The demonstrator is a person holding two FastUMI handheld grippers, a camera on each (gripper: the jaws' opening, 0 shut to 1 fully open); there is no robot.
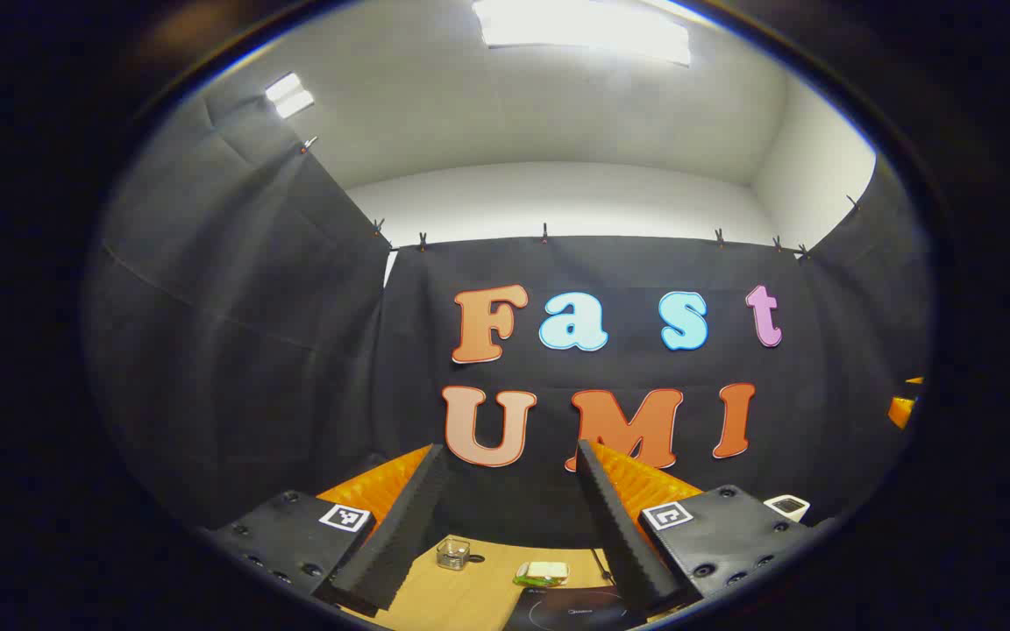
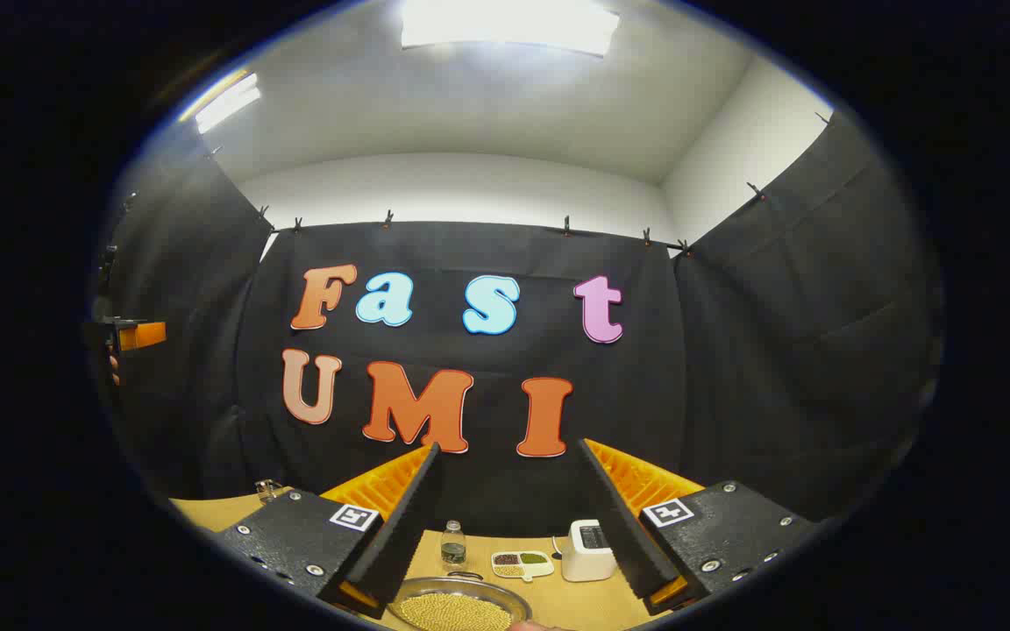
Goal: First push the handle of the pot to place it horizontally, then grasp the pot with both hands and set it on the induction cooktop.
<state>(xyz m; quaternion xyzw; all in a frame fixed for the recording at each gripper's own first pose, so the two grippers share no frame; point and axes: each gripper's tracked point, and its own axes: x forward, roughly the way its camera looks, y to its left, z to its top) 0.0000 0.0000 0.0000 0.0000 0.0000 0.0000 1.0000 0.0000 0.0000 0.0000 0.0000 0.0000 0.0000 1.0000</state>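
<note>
Left gripper view was held high toward the booth wall; the left gripper (image 1: 512,508) was spread wide with nothing held. One induction cooktop (image 1: 577,607) was seen at the bottom edge of the wooden table (image 1: 470,596), with one small glass jar (image 1: 452,554) and one dish (image 1: 542,573) beyond it. Right gripper view had the right gripper (image 2: 512,513) equally spread and unladen above one pot (image 2: 457,606) full of yellow grains, its handle not made out. One bottle (image 2: 452,542), one divided dish (image 2: 522,563) and one white device (image 2: 586,549) were counted behind. A blind descent was judged risky: grains could be spilled by a hard push.
</note>
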